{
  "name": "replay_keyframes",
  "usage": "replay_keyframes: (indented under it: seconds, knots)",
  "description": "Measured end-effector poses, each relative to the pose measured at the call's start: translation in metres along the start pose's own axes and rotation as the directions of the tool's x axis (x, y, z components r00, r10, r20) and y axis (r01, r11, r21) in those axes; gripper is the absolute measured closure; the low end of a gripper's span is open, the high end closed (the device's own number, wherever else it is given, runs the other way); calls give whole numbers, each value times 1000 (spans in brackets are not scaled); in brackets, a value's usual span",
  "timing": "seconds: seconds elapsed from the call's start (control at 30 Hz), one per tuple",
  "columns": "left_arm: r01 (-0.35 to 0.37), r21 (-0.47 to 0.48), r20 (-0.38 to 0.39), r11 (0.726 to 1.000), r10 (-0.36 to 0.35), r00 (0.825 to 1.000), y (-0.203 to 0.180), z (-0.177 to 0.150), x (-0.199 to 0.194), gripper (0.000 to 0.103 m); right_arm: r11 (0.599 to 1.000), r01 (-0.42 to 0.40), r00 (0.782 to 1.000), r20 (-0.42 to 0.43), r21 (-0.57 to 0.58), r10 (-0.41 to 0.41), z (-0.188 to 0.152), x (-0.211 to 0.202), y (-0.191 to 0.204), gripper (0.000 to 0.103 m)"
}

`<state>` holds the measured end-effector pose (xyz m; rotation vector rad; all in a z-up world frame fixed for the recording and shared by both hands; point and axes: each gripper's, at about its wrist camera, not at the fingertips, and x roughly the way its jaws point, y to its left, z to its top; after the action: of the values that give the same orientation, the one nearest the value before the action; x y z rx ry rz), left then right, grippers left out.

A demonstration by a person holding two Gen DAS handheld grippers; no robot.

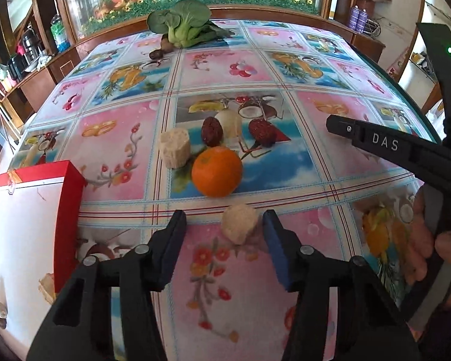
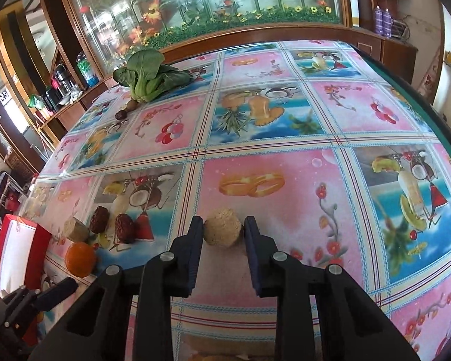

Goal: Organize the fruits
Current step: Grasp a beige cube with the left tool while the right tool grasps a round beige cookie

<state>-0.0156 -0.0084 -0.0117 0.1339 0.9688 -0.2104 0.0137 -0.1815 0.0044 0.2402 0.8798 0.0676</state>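
Note:
In the left wrist view my left gripper [image 1: 224, 219] is open low over the cloth. A pale cut chunk [image 1: 240, 224] lies between its tips, against the right pad and far from the left one. Just beyond sit an orange [image 1: 216, 171], another pale chunk [image 1: 175, 149], two red dates [image 1: 212, 131] and a pale round piece [image 1: 230, 123]. In the right wrist view my right gripper [image 2: 224, 225] is shut on a second pale chunk [image 2: 222, 227] that rests on the table. My right gripper [image 1: 336, 126] shows side-on at the right.
A red and white box [image 1: 72, 204] stands at the near left. A bok choy [image 1: 180, 27] with small brown fruits [image 1: 158, 54] lies at the far edge before a wooden cabinet. The table's rim [image 1: 406, 90] curves along the right.

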Motion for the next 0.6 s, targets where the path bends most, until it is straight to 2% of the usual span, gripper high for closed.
replay_keyframes:
  seconds: [0.13, 0.23, 0.27, 0.6]
  knots:
    - [9, 4, 12, 1000, -9, 1000, -4, -1, -1, 59, 1000, -17, 1000, 22, 2, 16, 0, -5, 1, 76]
    - [11, 12, 18, 1000, -11, 1000, -7, -1, -3, 74, 999, -37, 998, 58, 1, 37, 1, -12, 2, 76]
    - [7, 15, 18, 1000, -8, 1000, -9, -2, -3, 76, 999, -39, 997, 67, 0, 39, 1, -13, 2, 76]
    - [0, 13, 65, 1000, -1, 998, -4, -14, -32, 76, 999, -46, 995, 85, -1, 46, 1, -16, 3, 76]
